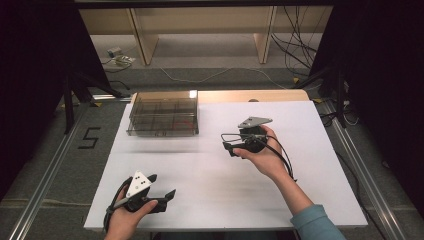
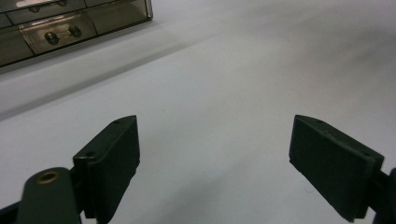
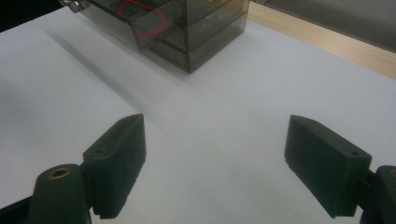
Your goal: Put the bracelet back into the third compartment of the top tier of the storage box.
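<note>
- High view: smoked clear drawer cabinet [image 1: 163, 113] stands at the far left of the white bench [image 1: 215, 175], its long axis running 9 to 3 o'clock and its drawer fronts facing the person. Right claw [image 1: 229, 141] is held above mid-bench, pointing toward 9 o'clock, with the cabinet at about 10 o'clock from it and near. Left claw [image 1: 166, 190] sits low at the near edge, well apart from the cabinet, which lies at 12 o'clock from it. Judged: the right hand is the nearer.
- Left gripper view: left claw [image 2: 215, 154] has jaws spread wide with nothing between them, over bare bench. A drawer front with two round knobs [image 2: 62, 33] shows at 11 o'clock, well apart.
- Right gripper view: right claw [image 3: 215, 156] likewise spread wide and empty. The cabinet's corner [image 3: 187, 35] lies at 12 o'clock; one drawer stands partly pulled out, a red loop [image 3: 148, 21] inside it.
</note>
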A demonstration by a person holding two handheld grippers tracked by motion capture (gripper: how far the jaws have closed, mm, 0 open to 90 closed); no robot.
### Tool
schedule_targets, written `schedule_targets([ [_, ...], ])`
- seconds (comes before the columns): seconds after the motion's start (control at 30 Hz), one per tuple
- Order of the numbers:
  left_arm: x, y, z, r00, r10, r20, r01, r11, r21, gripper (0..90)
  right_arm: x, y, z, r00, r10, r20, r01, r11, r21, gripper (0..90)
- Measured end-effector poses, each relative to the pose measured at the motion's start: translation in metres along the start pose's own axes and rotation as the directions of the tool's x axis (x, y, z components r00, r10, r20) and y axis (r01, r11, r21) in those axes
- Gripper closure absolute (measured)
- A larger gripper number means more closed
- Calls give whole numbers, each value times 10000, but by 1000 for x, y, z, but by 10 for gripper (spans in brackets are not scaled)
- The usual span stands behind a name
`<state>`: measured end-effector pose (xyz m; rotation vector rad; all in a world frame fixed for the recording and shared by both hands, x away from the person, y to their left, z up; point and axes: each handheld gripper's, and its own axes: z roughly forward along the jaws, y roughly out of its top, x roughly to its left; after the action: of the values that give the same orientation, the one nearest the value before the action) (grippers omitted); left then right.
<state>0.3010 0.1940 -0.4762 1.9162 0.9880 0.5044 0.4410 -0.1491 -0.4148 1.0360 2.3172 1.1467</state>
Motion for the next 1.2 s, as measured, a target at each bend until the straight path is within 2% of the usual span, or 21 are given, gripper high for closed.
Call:
schedule_targets([
  [0.43,0,0,0,10000,-50,-5,50,10000,5,162,-11,-16,-14,9997,117,194,-118,9999,54,207],
  [0.9,0,-1,1,9999,-133,0,133,9999,34,162,-27,-45,-36,9984,445,342,-444,9990,-34,211],
  [1.2,0,-1,2,9998,-173,24,173,9998,53,162,-36,-58,-50,9970,553,535,-548,9984,-111,211],
])
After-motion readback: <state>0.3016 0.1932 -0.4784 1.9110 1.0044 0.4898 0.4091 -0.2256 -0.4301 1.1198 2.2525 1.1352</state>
